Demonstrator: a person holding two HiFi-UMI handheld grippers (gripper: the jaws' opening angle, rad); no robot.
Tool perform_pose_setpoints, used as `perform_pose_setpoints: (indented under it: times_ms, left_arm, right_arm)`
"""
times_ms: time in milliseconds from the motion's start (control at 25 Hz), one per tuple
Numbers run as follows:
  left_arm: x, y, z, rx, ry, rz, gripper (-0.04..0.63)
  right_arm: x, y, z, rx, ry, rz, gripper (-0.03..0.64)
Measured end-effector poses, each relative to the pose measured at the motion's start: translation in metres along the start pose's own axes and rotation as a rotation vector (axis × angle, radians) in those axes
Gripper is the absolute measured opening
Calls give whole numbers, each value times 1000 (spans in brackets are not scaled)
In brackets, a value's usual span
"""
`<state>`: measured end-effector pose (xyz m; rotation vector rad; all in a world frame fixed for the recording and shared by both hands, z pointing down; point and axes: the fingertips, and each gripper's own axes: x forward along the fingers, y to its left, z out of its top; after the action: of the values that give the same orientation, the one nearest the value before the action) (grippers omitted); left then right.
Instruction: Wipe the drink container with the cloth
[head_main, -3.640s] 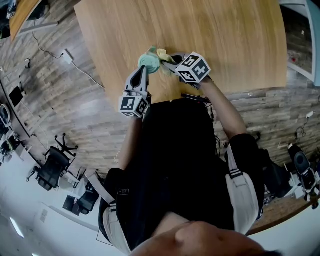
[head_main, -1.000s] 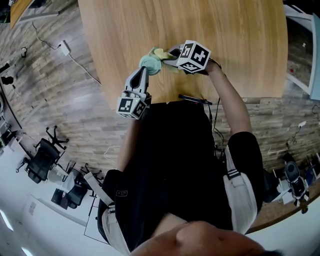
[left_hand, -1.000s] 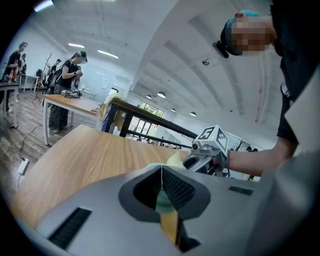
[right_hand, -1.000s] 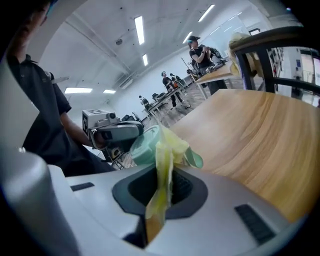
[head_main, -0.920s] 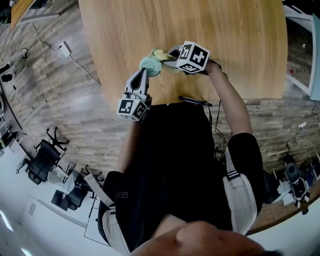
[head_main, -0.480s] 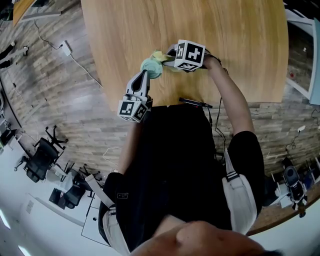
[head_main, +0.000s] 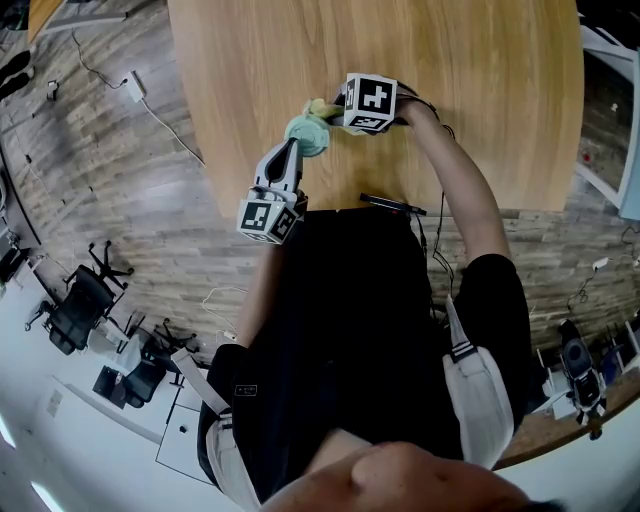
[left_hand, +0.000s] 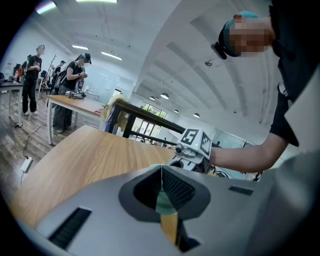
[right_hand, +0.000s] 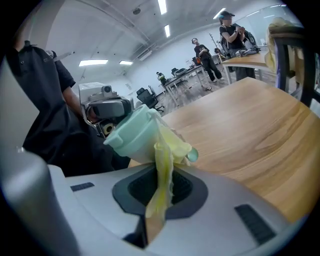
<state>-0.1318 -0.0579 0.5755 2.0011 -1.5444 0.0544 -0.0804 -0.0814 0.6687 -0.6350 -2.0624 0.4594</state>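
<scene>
A mint-green cup (head_main: 305, 134) is held above the wooden table (head_main: 470, 70) near its front edge. My left gripper (head_main: 290, 150) comes from below and is shut on the cup's wall; in the left gripper view a thin green edge (left_hand: 164, 202) shows between the closed jaws. My right gripper (head_main: 336, 112) is at the cup's right, shut on a pale yellow cloth (head_main: 321, 107). In the right gripper view the cloth (right_hand: 163, 167) hangs from the jaws and drapes against the tilted cup (right_hand: 131, 136). The cup's inside is hidden.
A thin black object (head_main: 394, 204) lies at the table's near edge. Office chairs (head_main: 78, 308) and a cable with a power adapter (head_main: 131, 88) are on the floor to the left. Several people stand at a far desk (left_hand: 75, 100).
My right gripper with the cloth has shifted left and farther along the cup, its marker cube turning. The left gripper keeps the cup nearly still.
</scene>
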Motion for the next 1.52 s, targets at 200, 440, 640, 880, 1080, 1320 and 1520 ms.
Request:
perform_pose_setpoints:
  times_ms: [200, 440, 640, 880, 1080, 1320, 1520]
  left_arm:
    - [0, 2, 1, -7, 2, 3, 23]
    - [-1, 1, 3, -11, 2, 6, 23]
    - [-4, 4, 2, -16, -3, 8, 23]
    - [-2, 5, 0, -15, -5, 5, 23]
    - [-2, 4, 4, -19, -14, -1, 23]
    - [0, 4, 3, -17, -12, -11, 23]
    - [1, 5, 3, -22, -13, -32, 23]
  right_arm:
    - [16, -10, -11, -8, 65, 19, 44]
    - [34, -22, -27, 28, 118, 41, 44]
    - [51, -28, -36, 71, 137, 57, 44]
    - [64, -39, -43, 128, 140, 49, 44]
    - [62, -41, -44, 180, 121, 20, 44]
    - [53, -33, -43, 232, 50, -20, 44]
    - [46, -19, -42, 256, 0, -45, 44]
